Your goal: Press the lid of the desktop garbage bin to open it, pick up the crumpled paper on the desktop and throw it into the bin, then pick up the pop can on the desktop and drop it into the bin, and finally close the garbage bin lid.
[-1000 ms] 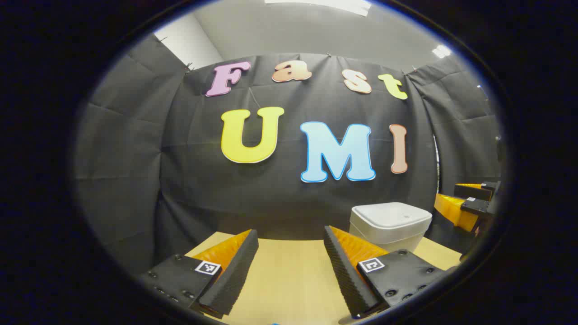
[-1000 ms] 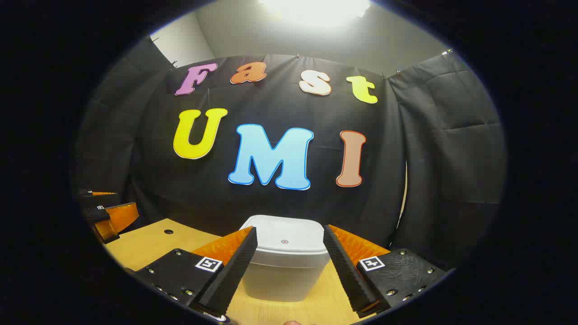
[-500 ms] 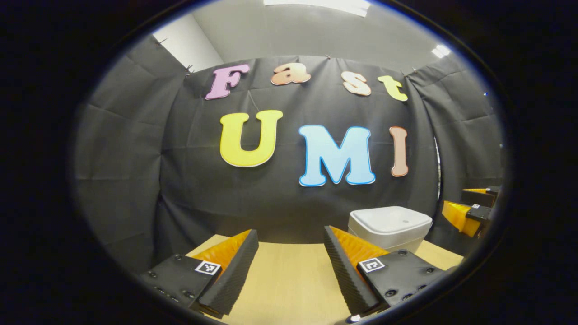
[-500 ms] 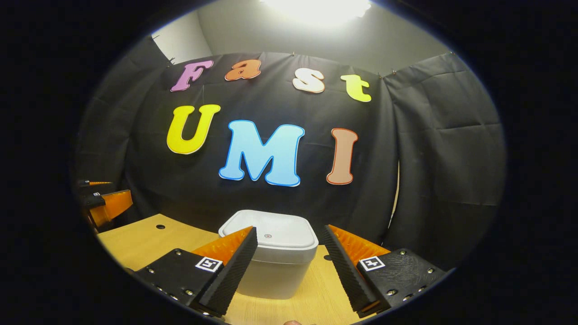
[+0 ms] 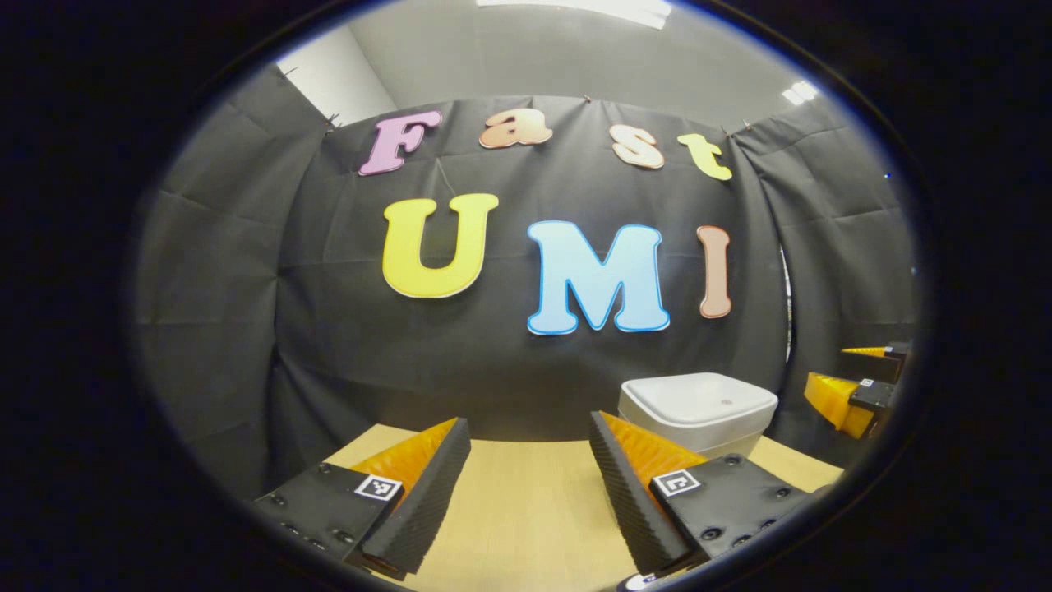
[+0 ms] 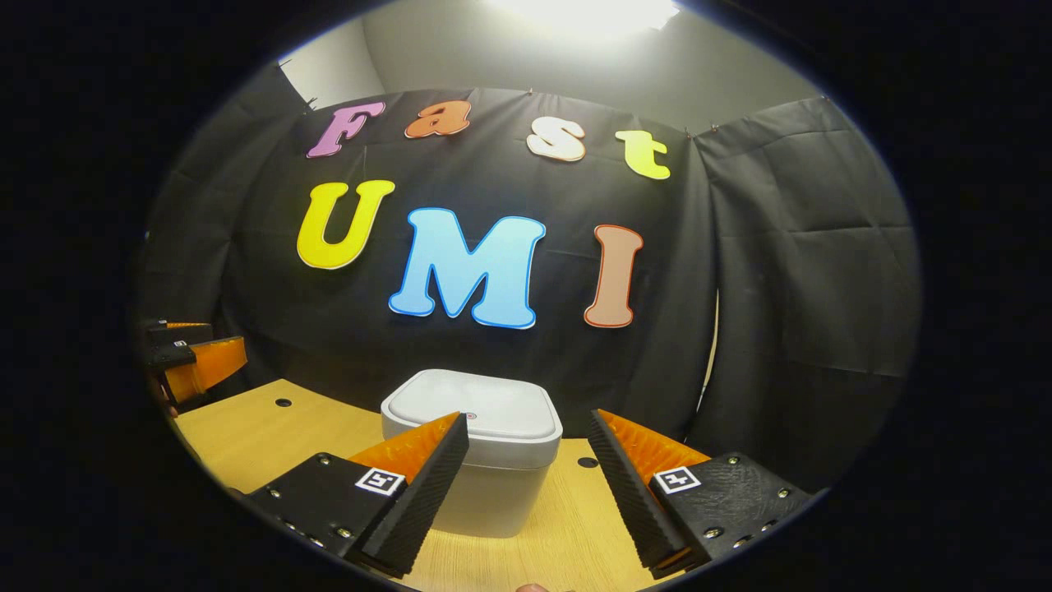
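White rounded-square bin, smooth lid closed.

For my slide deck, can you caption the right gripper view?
Open right gripper faces the closed white bin on the wooden desk, left gripper off to the side.

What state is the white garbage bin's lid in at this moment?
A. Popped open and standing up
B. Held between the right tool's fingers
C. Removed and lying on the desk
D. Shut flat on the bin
D: the lid sits flat and closed on the garbage bin, with the open right tool holding nothing.
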### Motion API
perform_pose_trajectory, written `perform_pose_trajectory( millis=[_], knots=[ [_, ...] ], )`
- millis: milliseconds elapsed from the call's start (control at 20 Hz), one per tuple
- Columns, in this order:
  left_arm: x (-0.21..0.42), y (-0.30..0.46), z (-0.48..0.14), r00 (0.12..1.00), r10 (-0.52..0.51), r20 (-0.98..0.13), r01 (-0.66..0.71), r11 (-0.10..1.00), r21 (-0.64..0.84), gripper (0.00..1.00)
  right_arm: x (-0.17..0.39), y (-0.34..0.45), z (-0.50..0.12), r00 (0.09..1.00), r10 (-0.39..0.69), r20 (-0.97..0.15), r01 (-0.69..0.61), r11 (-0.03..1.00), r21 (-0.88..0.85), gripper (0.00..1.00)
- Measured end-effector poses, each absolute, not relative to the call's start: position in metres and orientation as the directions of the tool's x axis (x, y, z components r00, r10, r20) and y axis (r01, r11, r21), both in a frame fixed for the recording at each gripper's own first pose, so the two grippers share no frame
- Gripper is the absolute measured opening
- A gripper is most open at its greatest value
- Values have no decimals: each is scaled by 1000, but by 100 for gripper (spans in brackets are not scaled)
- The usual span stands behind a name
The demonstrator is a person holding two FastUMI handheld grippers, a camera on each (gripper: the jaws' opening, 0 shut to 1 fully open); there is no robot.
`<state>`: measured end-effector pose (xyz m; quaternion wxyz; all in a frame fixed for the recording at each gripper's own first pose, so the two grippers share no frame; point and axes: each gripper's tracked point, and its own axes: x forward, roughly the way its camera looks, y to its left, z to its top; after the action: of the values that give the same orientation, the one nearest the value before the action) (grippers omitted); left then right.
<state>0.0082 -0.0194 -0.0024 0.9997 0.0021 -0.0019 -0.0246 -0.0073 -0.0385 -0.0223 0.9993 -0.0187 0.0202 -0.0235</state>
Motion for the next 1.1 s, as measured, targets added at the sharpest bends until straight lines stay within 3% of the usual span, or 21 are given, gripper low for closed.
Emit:
perform_pose_trajectory(
  millis=[300,350,450,700,750,900,950,1100],
  knots=[
    [8,-15,-5,999,-47,-9,47,999,15,96,0,-32,-26,998,-28,-60,27,999,-19,95],
    [8,-15,-5,999,-46,-15,47,999,16,96,0,-32,-27,998,-27,-63,26,1000,-15,83],
    [7,-12,-7,999,-41,-28,42,999,25,96,3,-28,-29,997,-21,-71,20,1000,-9,72],
    [5,-7,-5,999,-33,-24,34,999,41,96,10,-27,-30,996,-32,-79,34,999,27,65],
    [6,-7,-5,999,-31,-23,32,999,41,96,9,-25,-29,996,-28,-79,31,999,38,41],
    [5,-7,-6,999,-30,-32,31,999,32,96,11,-27,-30,996,-44,-83,48,997,52,41],
    [6,-6,-7,999,-27,-38,28,999,32,96,11,-25,-31,996,-39,-86,44,998,55,33],
    [3,-5,-9,999,-20,-44,21,999,25,96,15,-24,-33,995,-27,-98,33,998,60,33]
  ],
)
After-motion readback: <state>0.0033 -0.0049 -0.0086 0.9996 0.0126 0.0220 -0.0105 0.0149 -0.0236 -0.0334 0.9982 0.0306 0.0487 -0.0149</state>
